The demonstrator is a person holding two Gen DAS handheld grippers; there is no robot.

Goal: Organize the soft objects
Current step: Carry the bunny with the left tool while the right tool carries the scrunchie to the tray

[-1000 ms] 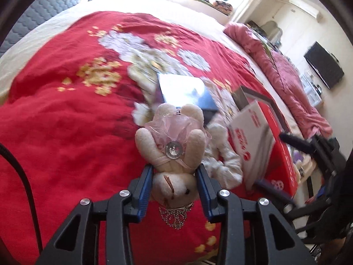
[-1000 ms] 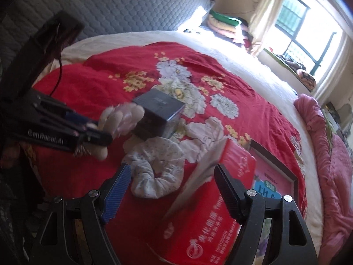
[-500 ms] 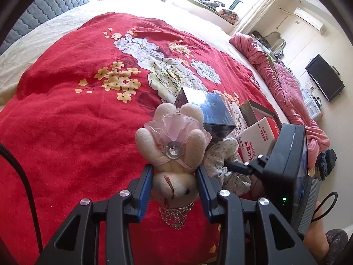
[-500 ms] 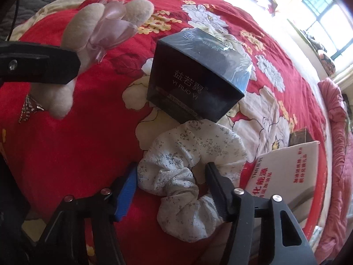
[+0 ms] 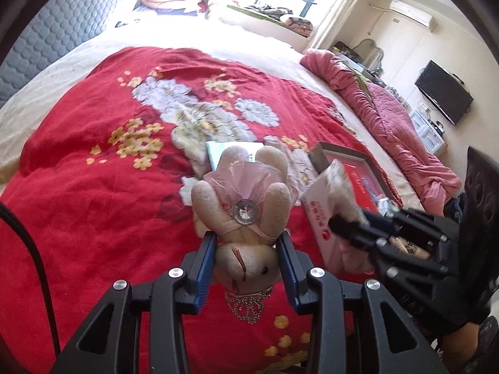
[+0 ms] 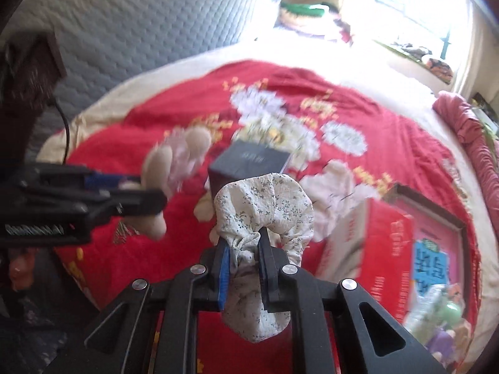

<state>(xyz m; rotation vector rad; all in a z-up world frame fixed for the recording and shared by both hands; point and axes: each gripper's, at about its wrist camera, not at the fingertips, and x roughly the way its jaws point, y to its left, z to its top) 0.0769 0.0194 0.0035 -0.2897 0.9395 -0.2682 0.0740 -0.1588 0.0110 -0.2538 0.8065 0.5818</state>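
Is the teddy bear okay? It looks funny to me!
The teddy bear hangs upside down, its head squeezed between the left claw pads, crown dangling below. Odd-looking, but no damage shows. The right claw pinches a bunched floral scrunchie.

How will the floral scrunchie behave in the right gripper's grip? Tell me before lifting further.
Probably floppy: the scrunchie bunches where the right gripper, whose fingers have just been closing, pinches it, and its loose end sags below. Likely light, since a thin pinch carries the whole ring. Slipping looks unlikely, as crinkled fabric fills the gap, though it may swing.
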